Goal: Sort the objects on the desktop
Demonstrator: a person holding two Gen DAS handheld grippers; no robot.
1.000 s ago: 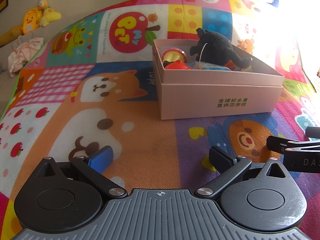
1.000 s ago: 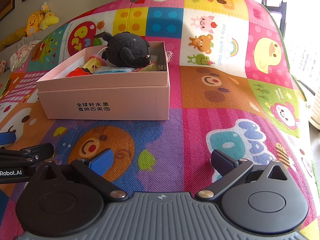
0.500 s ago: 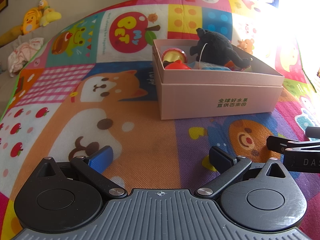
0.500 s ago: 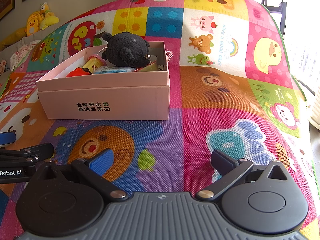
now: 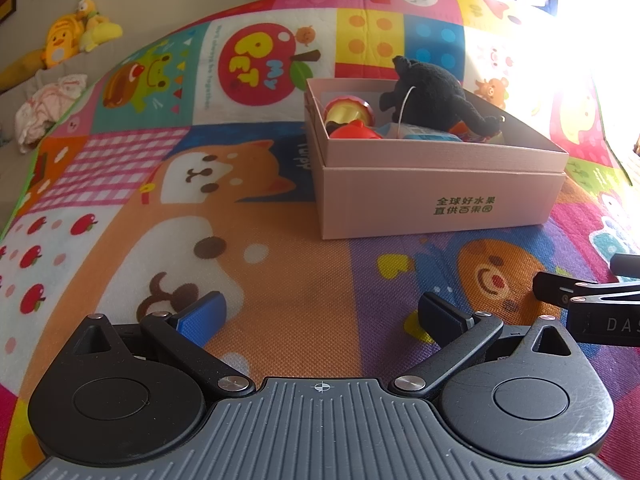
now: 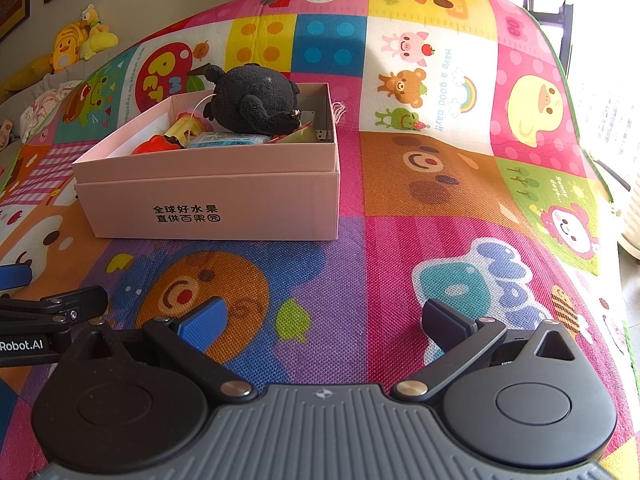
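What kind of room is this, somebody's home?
Most likely a home, perhaps a child's play area: a cartoon play mat, a pink box of toys, and yellow duck plushies by the wall.

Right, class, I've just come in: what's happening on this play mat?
Both grippers, left and right, hover open and empty over the play mat. The pink cardboard box ahead holds a black plush toy on top of smaller toys. Nothing is being handled; no loose items show on the mat.
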